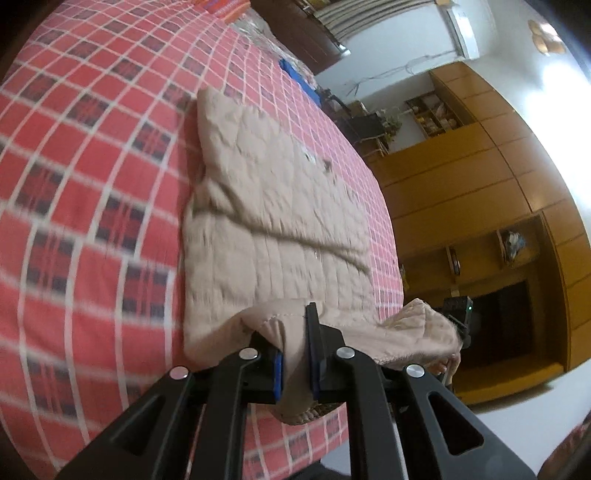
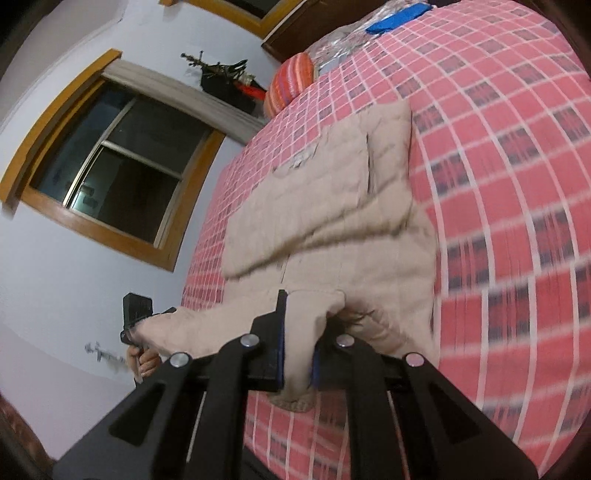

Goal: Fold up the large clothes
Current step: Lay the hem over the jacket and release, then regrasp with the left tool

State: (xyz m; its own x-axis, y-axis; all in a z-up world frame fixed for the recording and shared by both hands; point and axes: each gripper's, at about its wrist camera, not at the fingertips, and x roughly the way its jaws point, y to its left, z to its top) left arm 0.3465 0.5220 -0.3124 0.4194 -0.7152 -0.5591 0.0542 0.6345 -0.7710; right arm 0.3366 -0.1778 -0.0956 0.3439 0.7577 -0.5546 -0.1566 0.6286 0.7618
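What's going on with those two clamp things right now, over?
Left gripper shut on beige quilted jacket. Right gripper shut on same hem. Jacket lies on checked bedspread; nothing in the way.

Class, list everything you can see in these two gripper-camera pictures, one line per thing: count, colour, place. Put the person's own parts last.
Quilted beige padded jacket: one, beige, flat on the bed, near edge lifted.
Red checked bedsheet: one, red with white lines and dark squares, covering the bed.
Blue flat object: one, blue, far end of bed.
Orange striped cushion: one, orange-red, far bed edge.
Wooden-framed window: one, brown frame, on the white wall.
Wooden cabinets: brown, beside the bed.
Left gripper: one, black, shut on the jacket's edge.
Right gripper: one, black, shut on the jacket's edge.
Hand: one, holding the left gripper.
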